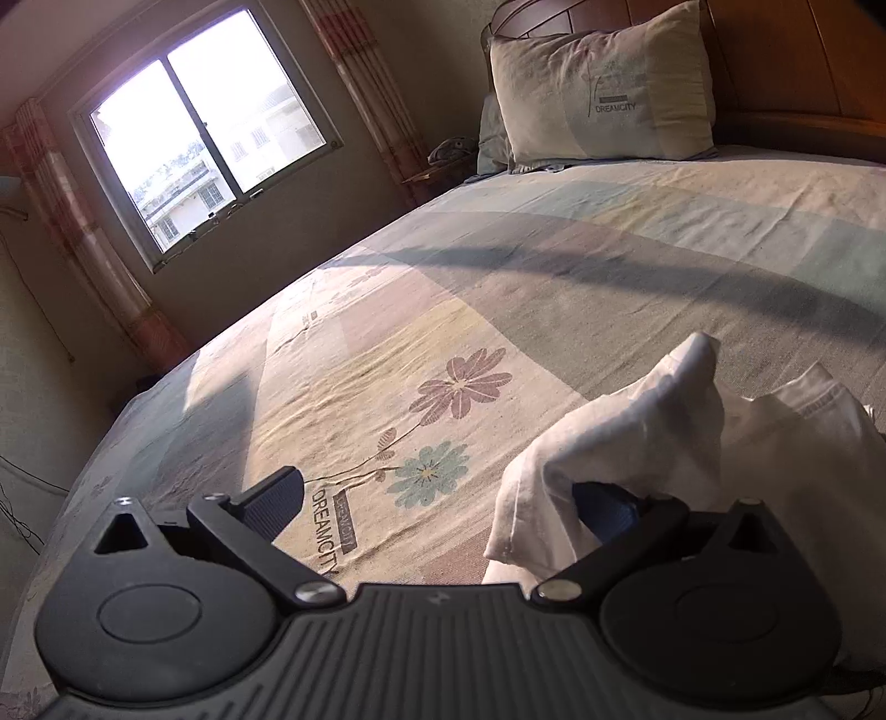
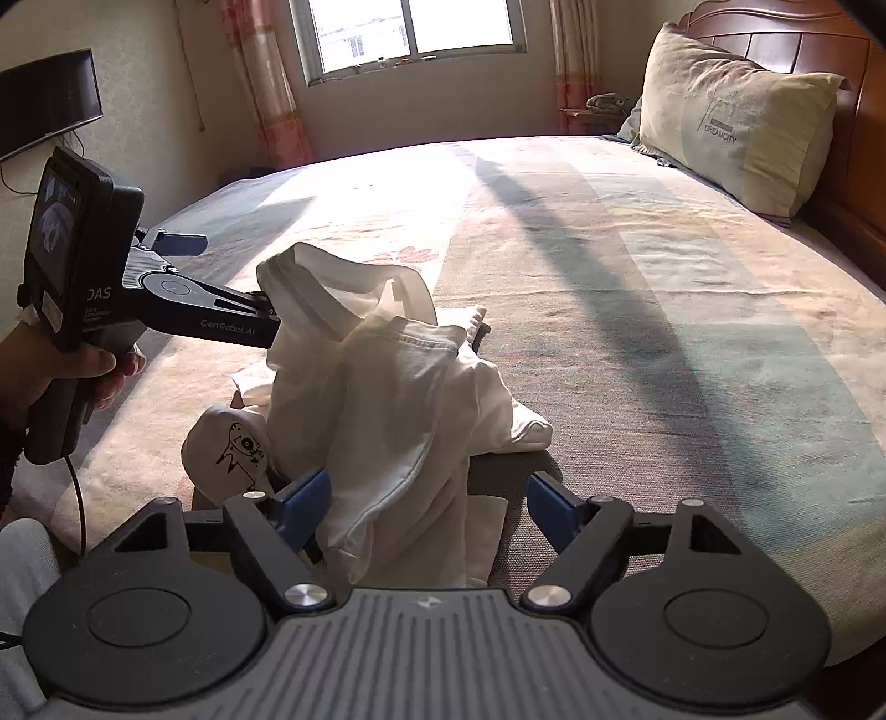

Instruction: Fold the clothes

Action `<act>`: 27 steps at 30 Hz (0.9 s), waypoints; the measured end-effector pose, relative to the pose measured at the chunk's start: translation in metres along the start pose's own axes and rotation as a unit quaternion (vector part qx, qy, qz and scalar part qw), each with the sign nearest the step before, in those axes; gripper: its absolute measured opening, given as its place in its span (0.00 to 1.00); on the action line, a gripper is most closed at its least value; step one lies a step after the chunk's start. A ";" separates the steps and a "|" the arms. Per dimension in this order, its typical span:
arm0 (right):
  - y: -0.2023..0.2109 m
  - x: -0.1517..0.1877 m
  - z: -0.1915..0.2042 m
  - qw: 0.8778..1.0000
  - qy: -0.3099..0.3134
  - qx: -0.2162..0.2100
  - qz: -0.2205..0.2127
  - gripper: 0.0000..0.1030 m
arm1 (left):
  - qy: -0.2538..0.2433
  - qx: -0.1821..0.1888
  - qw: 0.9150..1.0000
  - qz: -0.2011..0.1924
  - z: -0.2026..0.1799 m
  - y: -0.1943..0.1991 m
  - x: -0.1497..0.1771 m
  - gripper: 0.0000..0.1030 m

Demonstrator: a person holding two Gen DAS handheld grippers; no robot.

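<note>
A crumpled white garment (image 2: 387, 399) with a small black cartoon print (image 2: 241, 448) is heaped at the near side of the bed. My right gripper (image 2: 429, 509) stands open around a hanging fold of it. The cloth touches the left blue pad (image 2: 304, 504), while the right pad (image 2: 554, 515) is clear of it. My left gripper (image 1: 437, 498) is open wide. The white garment (image 1: 664, 443) drapes over its right finger (image 1: 603, 507), and its left finger (image 1: 277, 495) is bare. In the right wrist view the left gripper (image 2: 227, 277), held by a hand (image 2: 72, 371), lifts a corner of the cloth.
The bed sheet (image 1: 443, 310) with a flower print stretches away toward a pillow (image 2: 731, 122) and a wooden headboard (image 2: 775, 33). A window (image 1: 205, 144) with curtains is beyond the bed. A dark screen (image 2: 50, 111) hangs on the left wall.
</note>
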State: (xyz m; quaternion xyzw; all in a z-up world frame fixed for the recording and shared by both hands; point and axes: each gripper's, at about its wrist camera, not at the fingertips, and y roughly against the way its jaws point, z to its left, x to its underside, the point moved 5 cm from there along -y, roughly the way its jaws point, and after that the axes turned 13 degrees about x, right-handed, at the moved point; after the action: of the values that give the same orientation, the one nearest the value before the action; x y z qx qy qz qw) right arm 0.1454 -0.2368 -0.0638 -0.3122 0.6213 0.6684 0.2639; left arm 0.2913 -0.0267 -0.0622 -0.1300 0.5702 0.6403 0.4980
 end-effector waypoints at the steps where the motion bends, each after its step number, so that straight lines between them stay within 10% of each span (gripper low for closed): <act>1: -0.003 -0.003 -0.002 1.000 -0.003 -0.006 0.000 0.68 | 0.002 0.004 1.000 0.003 0.001 -0.001 0.000 1.00; 12: -0.073 -0.034 0.003 0.996 -0.019 -0.080 0.037 0.38 | 0.025 0.048 0.999 0.004 0.012 -0.006 0.004 1.00; 18: -0.072 -0.040 0.005 0.997 0.011 -0.072 0.018 0.13 | 0.028 0.062 0.998 0.004 0.017 -0.005 0.003 1.00; 27: -0.087 -0.091 -0.031 0.999 0.044 -0.022 0.001 0.06 | 0.024 0.067 0.997 0.000 0.019 -0.008 -0.011 1.00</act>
State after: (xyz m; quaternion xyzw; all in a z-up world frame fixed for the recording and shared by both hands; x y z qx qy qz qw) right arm 0.2734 -0.2566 -0.0550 -0.3463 0.6179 0.6676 0.2293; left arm 0.3104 -0.0176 -0.0527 -0.1114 0.6233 0.5976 0.4919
